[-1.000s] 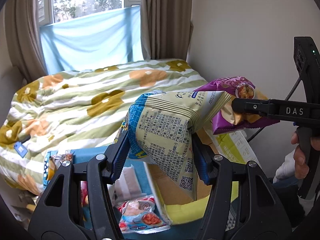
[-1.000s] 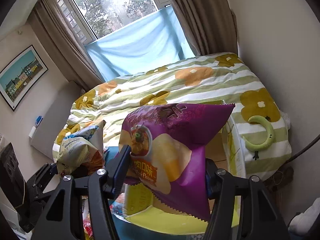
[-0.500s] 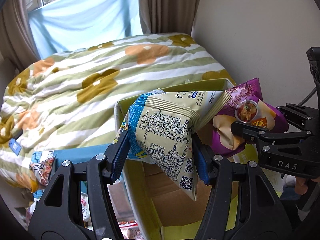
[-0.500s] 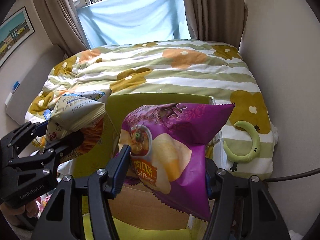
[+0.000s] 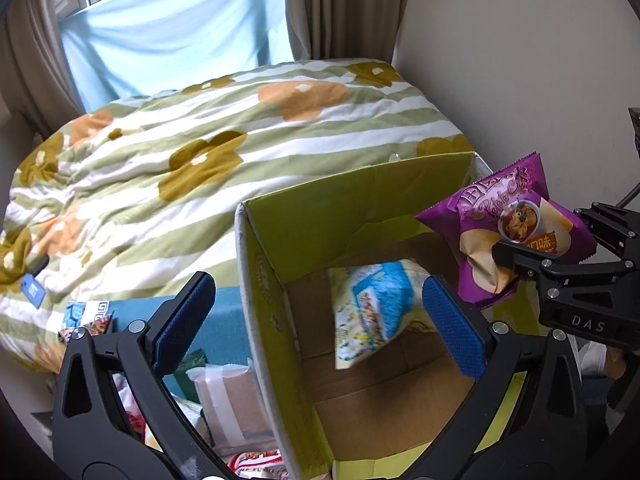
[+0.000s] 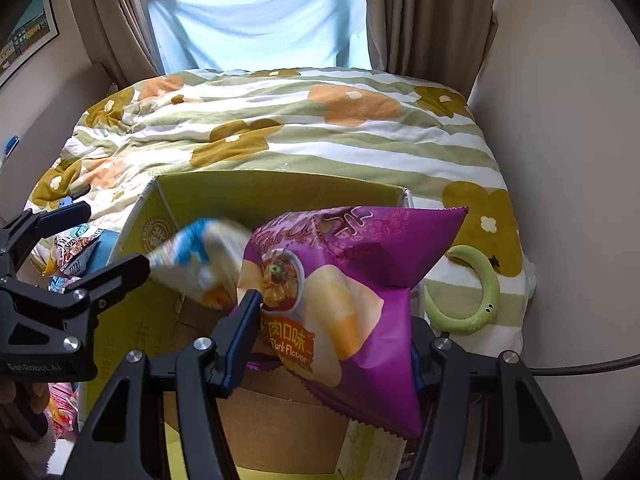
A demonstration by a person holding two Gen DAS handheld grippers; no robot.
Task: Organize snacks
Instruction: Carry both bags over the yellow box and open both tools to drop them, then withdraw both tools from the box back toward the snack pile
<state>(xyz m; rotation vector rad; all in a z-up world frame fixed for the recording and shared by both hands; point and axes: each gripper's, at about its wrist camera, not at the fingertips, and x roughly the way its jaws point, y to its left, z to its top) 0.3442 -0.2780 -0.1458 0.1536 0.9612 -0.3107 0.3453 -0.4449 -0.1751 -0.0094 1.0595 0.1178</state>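
Left wrist view: my left tongs (image 5: 320,320) are opening, released; the blue-and-yellow snack bag (image 5: 376,312), gripped a moment ago, drops mid-frame into the cardboard box (image 5: 272,320).

Right wrist view: my right tongs (image 6: 332,344) clench the purple chip bag (image 6: 352,280) at centre, above the box, next to go.

Surface and material check, both views.

My left fingers (image 5: 454,328) carry blue pads with a rough dimpled texture, on matt black plastic arms with bright metal screws. The purple chip bag (image 6: 352,296) I hold is glossy crinkled film; the pale blue-and-cream packet (image 5: 376,312) reads as shiny film too, though blurred. The box (image 5: 280,320) is matt cardboard, green-printed walls, raw brown floor. The bed quilt (image 5: 200,140) is soft, rumpled cloth.
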